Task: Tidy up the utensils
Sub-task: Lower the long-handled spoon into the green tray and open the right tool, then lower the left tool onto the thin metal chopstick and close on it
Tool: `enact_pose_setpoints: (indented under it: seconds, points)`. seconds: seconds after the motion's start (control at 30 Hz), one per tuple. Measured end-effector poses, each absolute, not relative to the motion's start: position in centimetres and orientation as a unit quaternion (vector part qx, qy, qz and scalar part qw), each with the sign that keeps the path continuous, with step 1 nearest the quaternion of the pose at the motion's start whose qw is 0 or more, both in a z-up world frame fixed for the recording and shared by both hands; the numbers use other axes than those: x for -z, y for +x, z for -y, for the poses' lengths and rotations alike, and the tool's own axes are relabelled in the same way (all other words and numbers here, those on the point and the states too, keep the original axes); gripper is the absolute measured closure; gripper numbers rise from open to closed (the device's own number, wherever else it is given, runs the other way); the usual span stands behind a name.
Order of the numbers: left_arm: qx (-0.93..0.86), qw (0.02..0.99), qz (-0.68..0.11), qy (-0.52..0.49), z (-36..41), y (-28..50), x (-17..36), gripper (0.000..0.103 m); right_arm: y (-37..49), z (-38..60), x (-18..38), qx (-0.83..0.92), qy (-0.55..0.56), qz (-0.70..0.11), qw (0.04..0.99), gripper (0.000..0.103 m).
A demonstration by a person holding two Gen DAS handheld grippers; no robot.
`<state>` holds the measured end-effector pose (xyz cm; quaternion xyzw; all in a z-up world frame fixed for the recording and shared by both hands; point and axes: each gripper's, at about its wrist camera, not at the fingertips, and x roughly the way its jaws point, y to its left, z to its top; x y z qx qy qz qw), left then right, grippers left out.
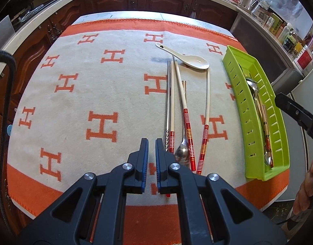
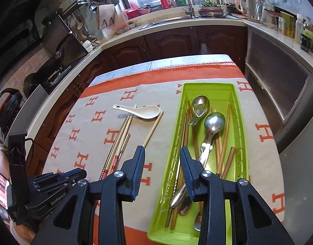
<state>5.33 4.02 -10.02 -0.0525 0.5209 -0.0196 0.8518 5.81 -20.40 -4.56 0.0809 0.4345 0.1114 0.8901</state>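
On the orange-and-beige cloth lie a white ceramic spoon (image 1: 185, 58), three red-banded chopsticks (image 1: 186, 112), a metal chopstick (image 1: 168, 102) and a metal spoon (image 1: 182, 153). My left gripper (image 1: 152, 143) hovers just left of their near ends, shut, with nothing held. The green slotted tray (image 2: 207, 86) at the right holds metal spoons (image 2: 214, 122) and several wooden chopsticks (image 2: 225, 134). My right gripper (image 2: 162, 150) hangs open above the tray's left rim, with nothing between its pads. The white spoon (image 2: 144, 111) and loose chopsticks (image 2: 152, 130) lie to its left.
The table's far edge faces dark wooden cabinets (image 2: 168, 45) under a counter with a sink. A metal-fronted unit (image 2: 279, 81) stands close to the table's right side. A hand (image 1: 307, 183) shows at the right edge of the left wrist view.
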Motion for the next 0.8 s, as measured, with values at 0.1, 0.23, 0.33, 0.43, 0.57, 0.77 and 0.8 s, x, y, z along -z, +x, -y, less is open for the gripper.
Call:
enact_pose_setpoints:
  seconds: [0.1,0.23,0.33,0.43,0.57,0.77,0.8]
  points:
    - [0.02,0.853,-0.518,-0.054,-4.3,5.2,9.8,0.1,5.6,19.6,4.5,-0.115,0.07,-0.434,0.891,0.067]
    - [0.023,0.854,-0.516,-0.06,-4.9,5.4,9.7,0.1,5.8,18.6,4.9,-0.124,0.065,-0.439,0.888,0.067]
    - [0.038,0.849,-0.521,-0.075,-5.4,6.1,9.7,0.1,6.1,18.0,5.4,-0.132,0.069,-0.447,0.882,0.067]
    - [0.059,0.841,-0.53,-0.092,-5.8,7.1,10.1,0.1,6.7,17.4,6.2,-0.138,0.073,-0.458,0.875,0.067]
    - [0.085,0.827,-0.543,-0.115,-6.0,8.7,10.9,0.1,7.6,16.0,7.1,-0.149,0.072,-0.466,0.869,0.068]
    - [0.116,0.811,-0.56,-0.125,-5.5,10.9,12.7,0.1,8.2,14.3,8.1,-0.165,0.064,-0.474,0.862,0.067]
    - [0.117,0.81,-0.561,-0.124,-5.4,11.2,12.9,0.1,8.3,14.1,8.2,-0.167,0.063,-0.476,0.861,0.068]
